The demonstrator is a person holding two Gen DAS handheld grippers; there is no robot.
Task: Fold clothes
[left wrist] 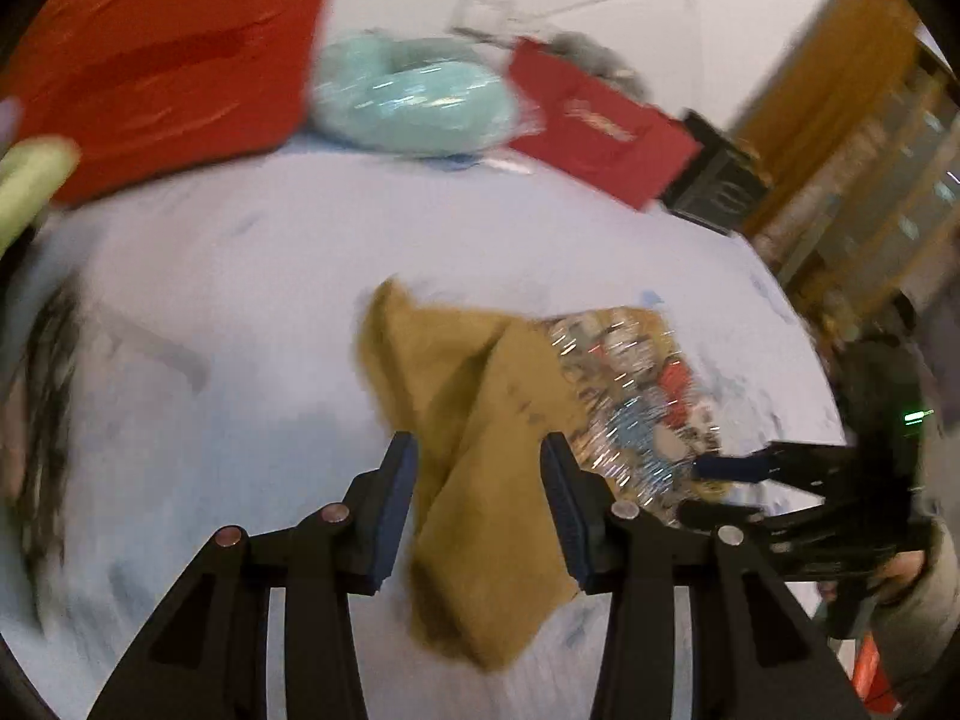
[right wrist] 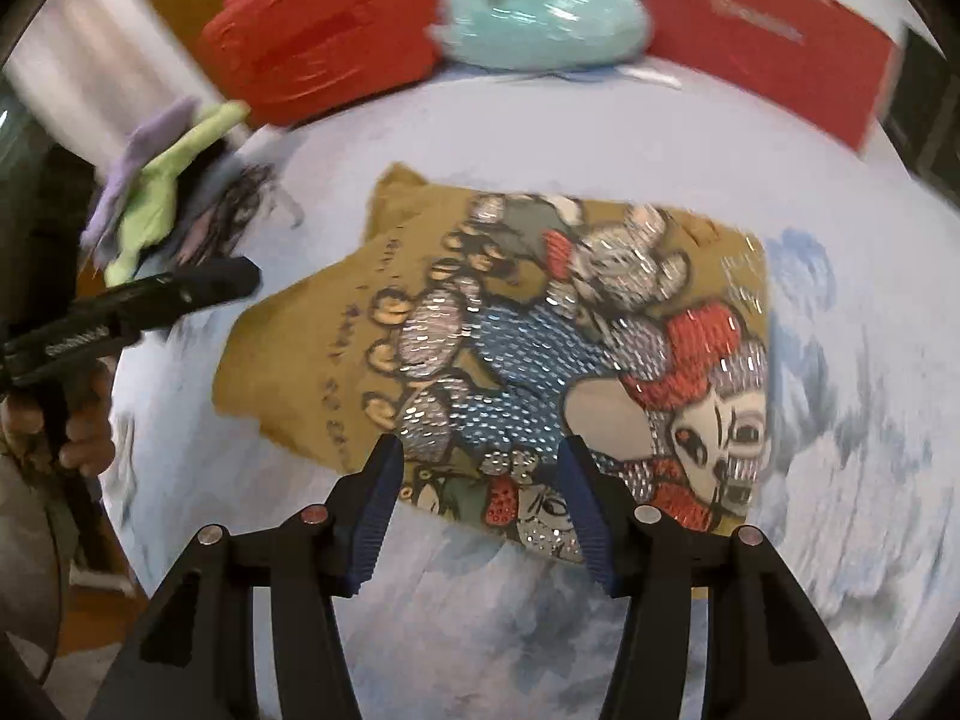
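A mustard-yellow garment (right wrist: pixel 336 360) with a sequined cartoon print (right wrist: pixel 540 348) lies folded on the pale blue bedsheet (right wrist: pixel 840 450). My right gripper (right wrist: pixel 480 480) hovers over its near edge, jaws apart and nothing pinched between them. In the left wrist view the garment (left wrist: pixel 480 420) shows its plain mustard side, with a flap running down between the fingers of my left gripper (left wrist: pixel 480 480). Those jaws are open and the pads do not press the cloth. The right gripper (left wrist: pixel 738 480) is at the print's right edge, and the left gripper (right wrist: pixel 180 294) is by the garment's left side.
At the far side of the bed lie a red cushion (left wrist: pixel 168 54), a teal bundle in plastic (left wrist: pixel 408 96), a red paper bag (left wrist: pixel 600 126) and a black box (left wrist: pixel 714 180). Green and purple clothes (right wrist: pixel 156 198) are piled at the left. Wooden shelving (left wrist: pixel 852 120) stands to the right.
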